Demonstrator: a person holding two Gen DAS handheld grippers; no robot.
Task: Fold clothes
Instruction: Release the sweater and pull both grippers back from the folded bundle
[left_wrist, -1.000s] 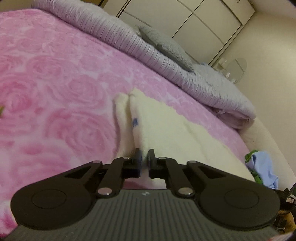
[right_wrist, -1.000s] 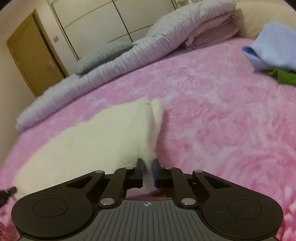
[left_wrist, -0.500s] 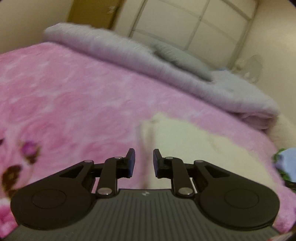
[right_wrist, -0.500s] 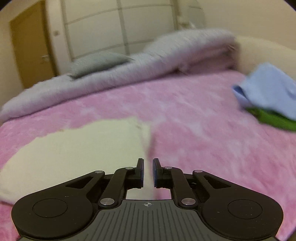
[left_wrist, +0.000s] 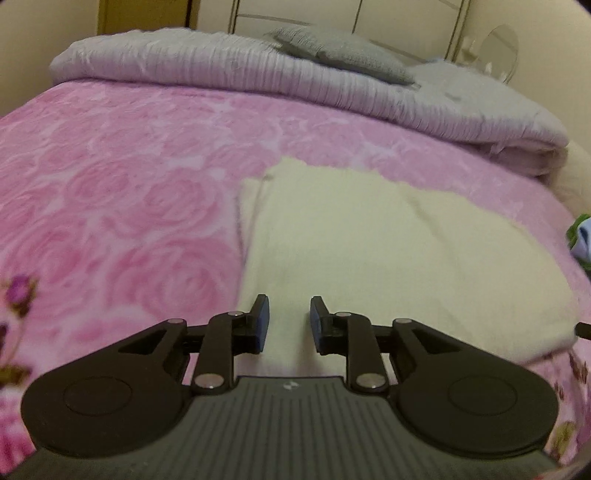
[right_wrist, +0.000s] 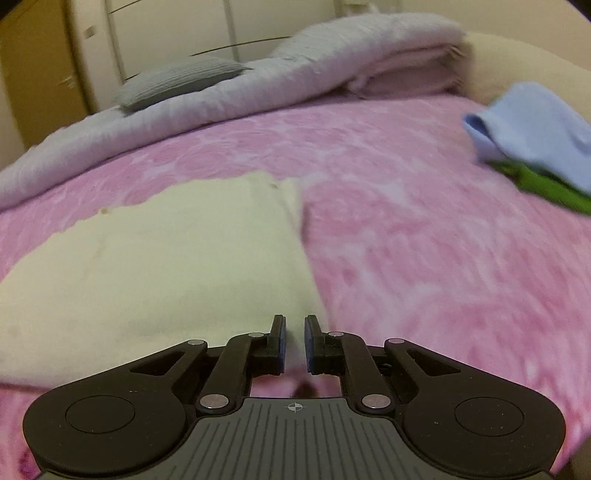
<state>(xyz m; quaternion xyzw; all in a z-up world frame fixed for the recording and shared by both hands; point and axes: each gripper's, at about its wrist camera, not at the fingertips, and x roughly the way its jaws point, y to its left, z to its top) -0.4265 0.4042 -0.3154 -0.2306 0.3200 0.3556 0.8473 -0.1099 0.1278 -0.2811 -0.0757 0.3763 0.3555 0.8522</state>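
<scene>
A cream fleece garment (left_wrist: 376, 243) lies folded flat on the pink rose blanket (left_wrist: 122, 192); it also shows in the right wrist view (right_wrist: 170, 258). My left gripper (left_wrist: 287, 310) is open and empty, above the garment's near left edge. My right gripper (right_wrist: 294, 326) is open a little and empty, over the garment's near right corner, beside the bare blanket (right_wrist: 424, 251).
A rolled grey-lilac duvet (left_wrist: 258, 77) with a grey pillow (left_wrist: 343, 51) lies across the far end of the bed. A light blue cloth (right_wrist: 532, 129) on a green one (right_wrist: 543, 184) sits at the right. Wardrobe doors and a wooden door stand behind.
Both grippers were shut on the garment's edges a second ago. They have let go, opened and drawn back and up; the garment now lies flat on the bed.
</scene>
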